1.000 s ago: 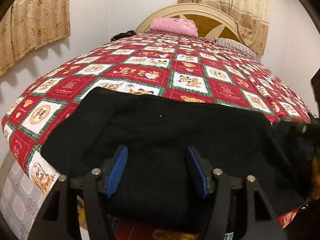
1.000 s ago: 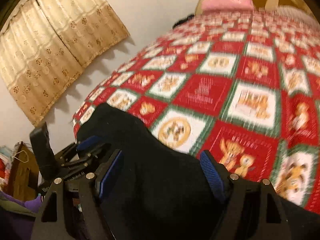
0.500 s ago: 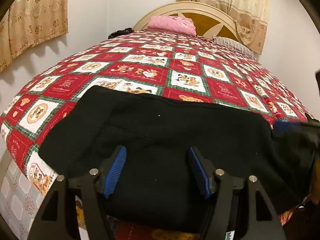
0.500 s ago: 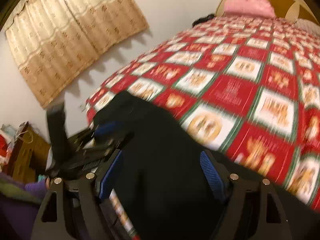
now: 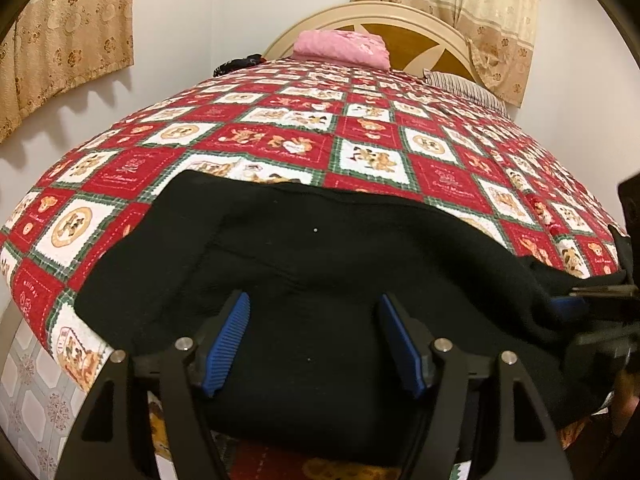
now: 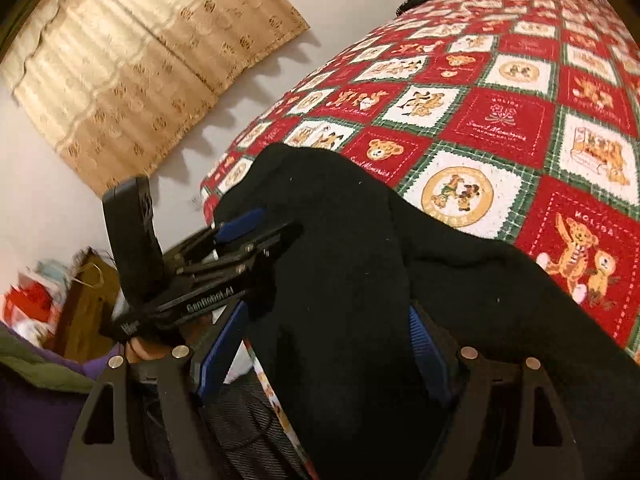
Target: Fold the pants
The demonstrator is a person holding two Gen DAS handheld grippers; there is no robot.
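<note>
Pants (image 5: 320, 264) lie between both parted tongs, apparently ungripped.

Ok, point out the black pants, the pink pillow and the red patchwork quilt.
black fabric pants (image 5: 320, 264): left wrist view, middle of the spread cloth.
pink pillow (image 5: 342, 47): left wrist view, its front face by the headboard.
red patchwork quilt (image 6: 496, 120): right wrist view, a bare red square.
</note>
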